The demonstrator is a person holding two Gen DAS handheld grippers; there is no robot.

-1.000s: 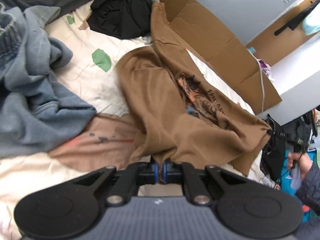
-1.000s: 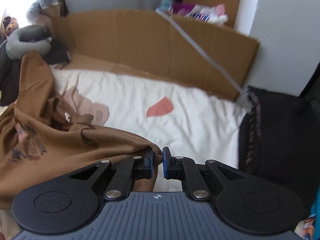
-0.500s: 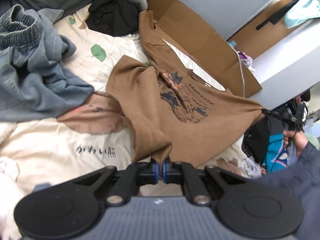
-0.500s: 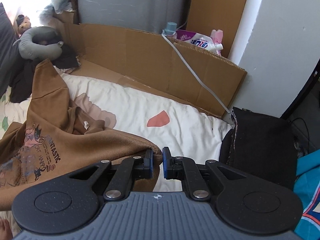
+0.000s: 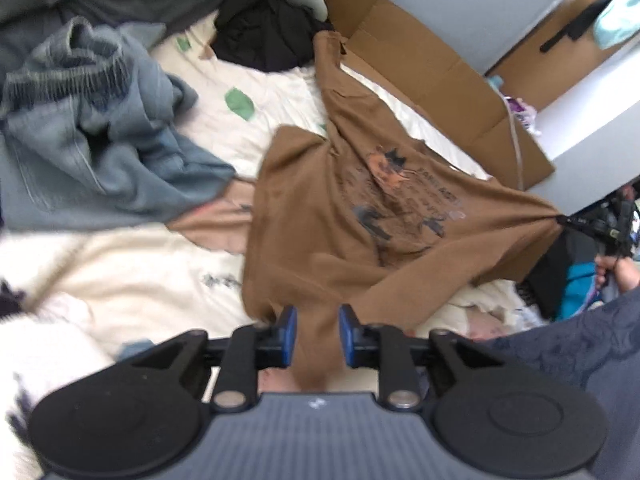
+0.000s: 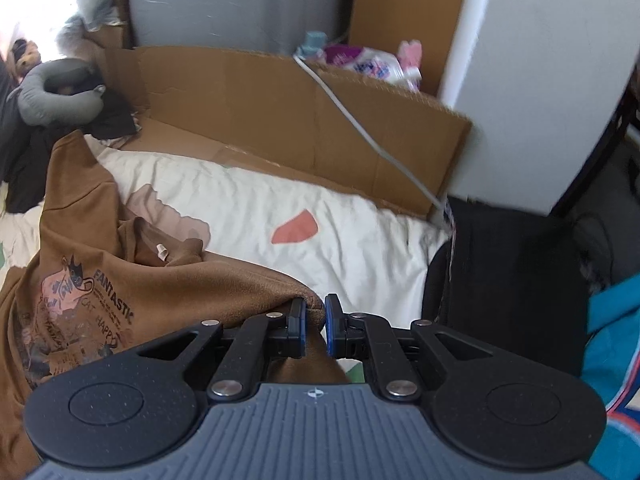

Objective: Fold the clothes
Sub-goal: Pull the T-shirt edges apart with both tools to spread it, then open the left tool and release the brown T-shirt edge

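A brown T-shirt (image 5: 360, 216) with a cat print lies stretched over the cream bedsheet (image 5: 132, 276), print side up. In the left wrist view my left gripper (image 5: 316, 334) stands open, its blue pads apart, with a fold of the shirt's hem still lying between them. The right gripper (image 6: 315, 322) is shut on another corner of the brown T-shirt (image 6: 152, 292) and pulls it taut. That right gripper (image 5: 572, 222) also shows far right in the left wrist view, held by a hand (image 5: 618, 272).
A heap of blue-grey denim clothes (image 5: 100, 140) lies on the left of the bed. Black clothes (image 5: 264, 36) and a grey neck pillow (image 6: 60, 96) sit at the far end. Flattened cardboard (image 6: 304, 120) lines the wall. A black cloth (image 6: 500, 280) is at the right.
The left gripper's pads have spread apart around the shirt hem they were pinching. The right gripper keeps its grip, and the shirt is spread flatter.
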